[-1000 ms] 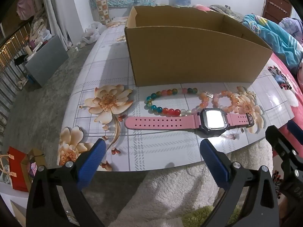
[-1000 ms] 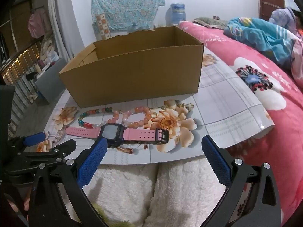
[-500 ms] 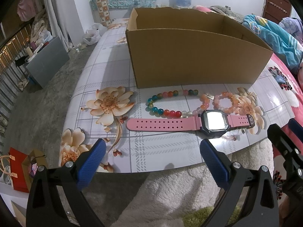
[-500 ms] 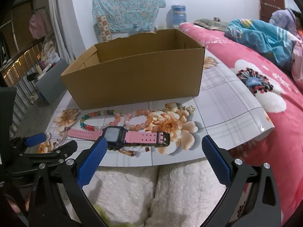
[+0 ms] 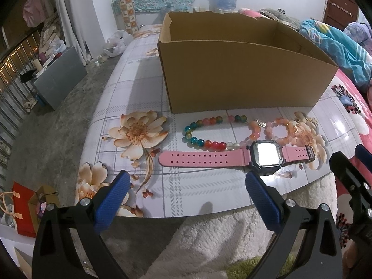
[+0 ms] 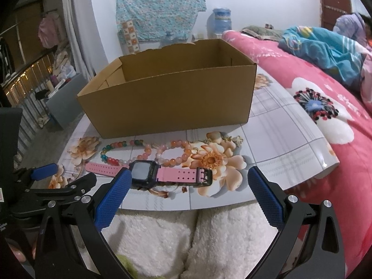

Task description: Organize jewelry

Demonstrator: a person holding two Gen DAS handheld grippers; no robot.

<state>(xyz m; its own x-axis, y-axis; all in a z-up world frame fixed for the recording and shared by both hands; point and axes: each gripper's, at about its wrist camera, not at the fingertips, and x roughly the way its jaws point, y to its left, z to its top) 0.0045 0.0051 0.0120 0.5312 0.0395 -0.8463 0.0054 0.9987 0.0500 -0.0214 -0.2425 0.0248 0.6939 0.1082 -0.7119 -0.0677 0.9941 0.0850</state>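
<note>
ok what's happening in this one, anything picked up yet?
Nothing picked up yet. A person holds two grippers at the near edge of the table; the left gripper and right gripper are both open and empty. The jewelry lies on the table in front of the open cardboard box: a pink watch laid flat, a multicolored bead bracelet and a peach bead bracelet between it and the box. No jewelry is visible in the part of the box that shows.
</note>
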